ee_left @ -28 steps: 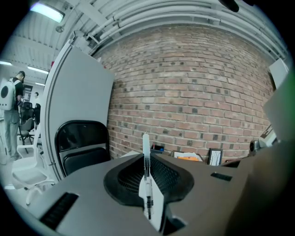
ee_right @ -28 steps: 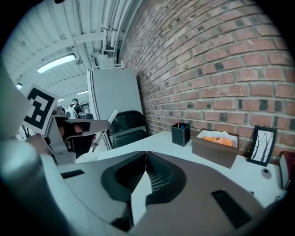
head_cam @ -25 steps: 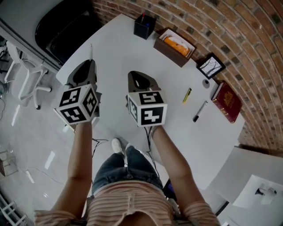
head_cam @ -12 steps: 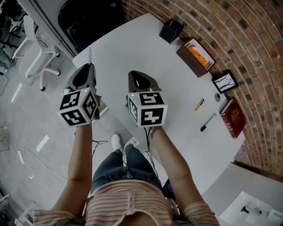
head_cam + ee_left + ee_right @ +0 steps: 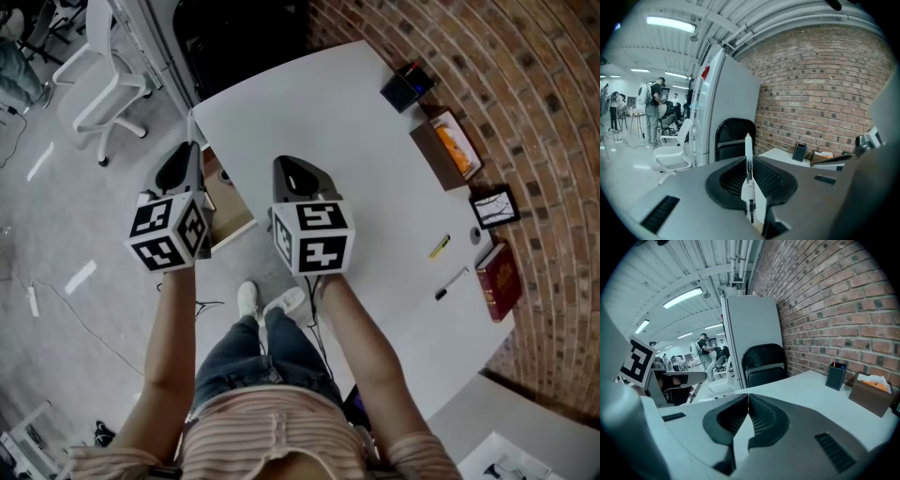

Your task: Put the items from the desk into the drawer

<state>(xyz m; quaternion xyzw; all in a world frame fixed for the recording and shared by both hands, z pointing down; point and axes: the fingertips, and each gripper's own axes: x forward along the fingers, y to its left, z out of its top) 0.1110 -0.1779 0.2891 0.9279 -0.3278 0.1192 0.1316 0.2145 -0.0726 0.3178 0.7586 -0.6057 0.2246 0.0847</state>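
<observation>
Left gripper tight on one white pen — right gripper together, empty; one drawer open

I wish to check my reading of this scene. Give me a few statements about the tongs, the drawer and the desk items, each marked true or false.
1. The left tongs grip a white pen. True.
2. The right tongs hold the red book. False: they are shut on nothing, and the red book lies on the desk.
3. The drawer is open. True.
4. The yellow marker lies inside the drawer. False: it lies on the desk.
</observation>
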